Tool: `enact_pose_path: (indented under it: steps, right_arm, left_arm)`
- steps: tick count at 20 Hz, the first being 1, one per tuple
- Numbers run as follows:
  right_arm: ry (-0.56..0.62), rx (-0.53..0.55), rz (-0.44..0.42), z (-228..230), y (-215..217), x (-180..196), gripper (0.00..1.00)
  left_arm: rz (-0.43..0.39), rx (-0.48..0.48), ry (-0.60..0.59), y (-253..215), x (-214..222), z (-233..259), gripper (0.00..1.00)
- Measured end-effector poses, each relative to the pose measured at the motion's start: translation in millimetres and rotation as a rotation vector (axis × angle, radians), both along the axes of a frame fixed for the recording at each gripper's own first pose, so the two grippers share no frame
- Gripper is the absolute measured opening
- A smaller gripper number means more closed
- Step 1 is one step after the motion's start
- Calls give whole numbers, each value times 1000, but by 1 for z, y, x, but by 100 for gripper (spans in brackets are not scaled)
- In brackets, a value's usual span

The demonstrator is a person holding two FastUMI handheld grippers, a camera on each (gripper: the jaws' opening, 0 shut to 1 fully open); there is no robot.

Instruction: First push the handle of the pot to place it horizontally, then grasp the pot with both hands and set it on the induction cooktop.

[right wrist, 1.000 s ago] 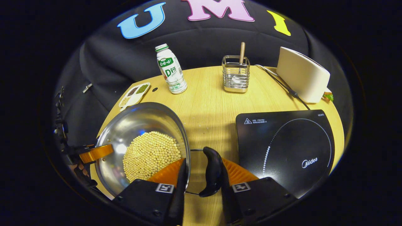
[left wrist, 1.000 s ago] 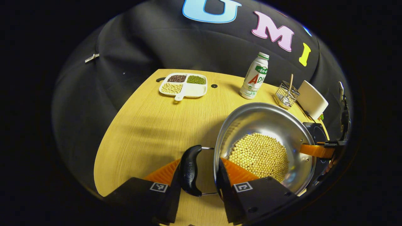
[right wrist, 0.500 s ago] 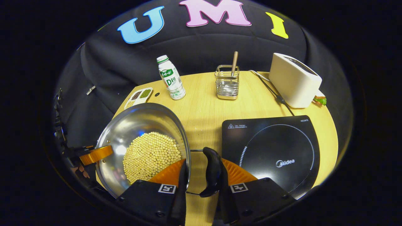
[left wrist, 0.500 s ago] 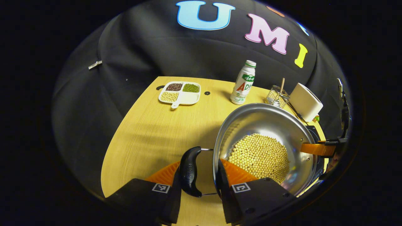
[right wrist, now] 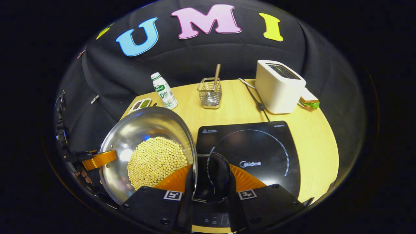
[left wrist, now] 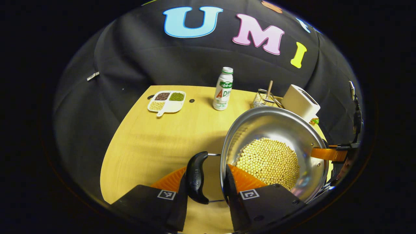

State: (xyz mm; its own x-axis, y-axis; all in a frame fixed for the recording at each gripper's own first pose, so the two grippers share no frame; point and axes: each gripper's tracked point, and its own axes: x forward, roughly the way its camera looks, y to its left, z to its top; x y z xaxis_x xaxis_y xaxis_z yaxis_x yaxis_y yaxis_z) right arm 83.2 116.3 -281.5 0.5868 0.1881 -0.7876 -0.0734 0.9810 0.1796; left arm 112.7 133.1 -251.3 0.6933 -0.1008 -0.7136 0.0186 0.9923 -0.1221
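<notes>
Closest to the lens, the left gripper (left wrist: 205, 182) had its two fingers drawn in on the pot's left handle (left wrist: 196, 177), one finger outside the black grip and the other against the pot wall. The right gripper (right wrist: 209, 182) was likewise clamped on the right handle (right wrist: 218, 177). Between the two grippers hung the steel pot (left wrist: 276, 130), lifted off the table (left wrist: 156, 143) and half full of soybeans (left wrist: 268, 161).

Just beyond the right gripper's fingers, the right gripper view showed the induction cooktop (right wrist: 260, 146), with the handle and the pot's right edge over its near left part (whether the base touched the glass could not be told). That view also caught the left gripper at the far rim, and part of a hand (right wrist: 85, 174) below it. Both grippers pointed forward and somewhat down.

Farther off in the left gripper view stood a bottle (left wrist: 223, 88) and a divided dish (left wrist: 166, 101). Well beyond the right gripper were a wire holder (right wrist: 210, 93), a toaster (right wrist: 279, 87) and a sandwich (right wrist: 309, 99).
</notes>
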Motion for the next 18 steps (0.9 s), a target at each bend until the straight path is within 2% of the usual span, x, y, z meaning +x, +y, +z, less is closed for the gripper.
enact_pose_path:
  steps: [1, 2, 5, 6, 7, 8, 9, 10, 13, 14, 15, 18]
  right_arm:
    - [-4, -2, -5, 3, -11, 0, 47]
    - [-4, -6, -10, 5, -23, -1, 43]
    - [-2, -15, -24, 10, -57, -2, 43]
    - [-3, -14, -30, 13, -68, -2, 47]
    - [-3, -14, -36, 13, -78, -2, 43]
    - [-5, -14, -40, 15, -88, -2, 43]
    - [-7, -14, -44, 16, -98, -1, 47]
    - [-8, -12, -49, 16, -106, 0, 43]
    - [-5, -11, -53, 16, -132, 4, 43]
    - [-5, -12, -54, 16, -141, 6, 47]
    - [-5, -14, -55, 15, -147, 9, 43]
    - [-2, -15, -55, 13, -165, 15, 43]
  left_arm:
    - [-5, -4, 1, -11, 0, 2, 57]
    - [-11, -7, 4, -23, -1, 3, 57]
    - [-30, -11, 9, -55, 2, 6, 57]
    - [-36, -10, 9, -66, 1, 8, 57]
    - [-42, -9, 10, -77, 2, 10, 57]
    - [-47, -8, 10, -86, 3, 11, 57]
    - [-50, -7, 10, -96, 4, 13, 57]
    - [-53, -7, 9, -106, 4, 15, 57]
    - [-58, -4, 13, -132, 8, 17, 57]
    - [-58, -7, 14, -140, 9, 17, 57]
    - [-59, -7, 17, -148, 11, 16, 57]
    - [-57, -9, 15, -166, 17, 15, 57]
